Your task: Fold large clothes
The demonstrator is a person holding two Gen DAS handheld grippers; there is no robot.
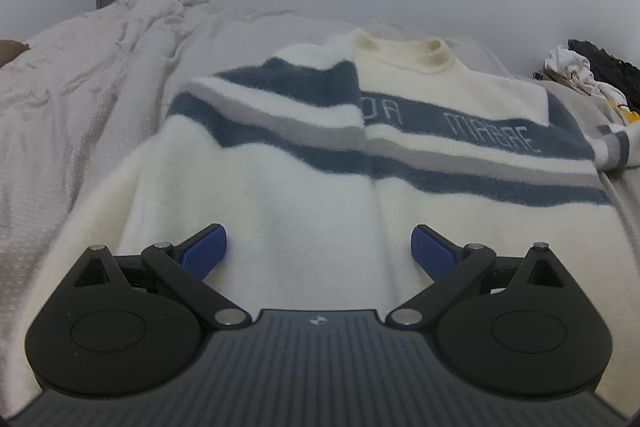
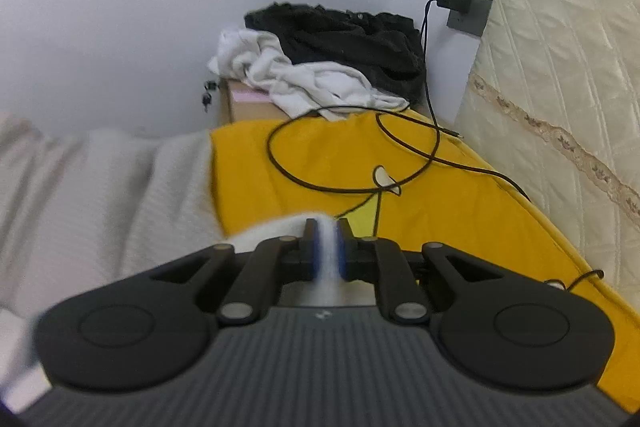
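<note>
Pinching a fold of white fabric, the right tool (image 2: 327,247) has its pads closed on what is probably the sweater's sleeve or hem, near the bed's right edge by the yellow sheet (image 2: 400,187) and black cable (image 2: 352,187). Left tool (image 1: 319,251) gapes wide, holding nothing, low over the sweater (image 1: 320,163) at its hem. Sweater lies flat mid-bed, collar toward the far edge, left side already folded inward. Step judged: folding the right side in. Next calls for carrying the pinched cloth across to the middle, left tool pinning the body.

Cream sweater (image 1: 304,187), blue-grey stripes
</note>
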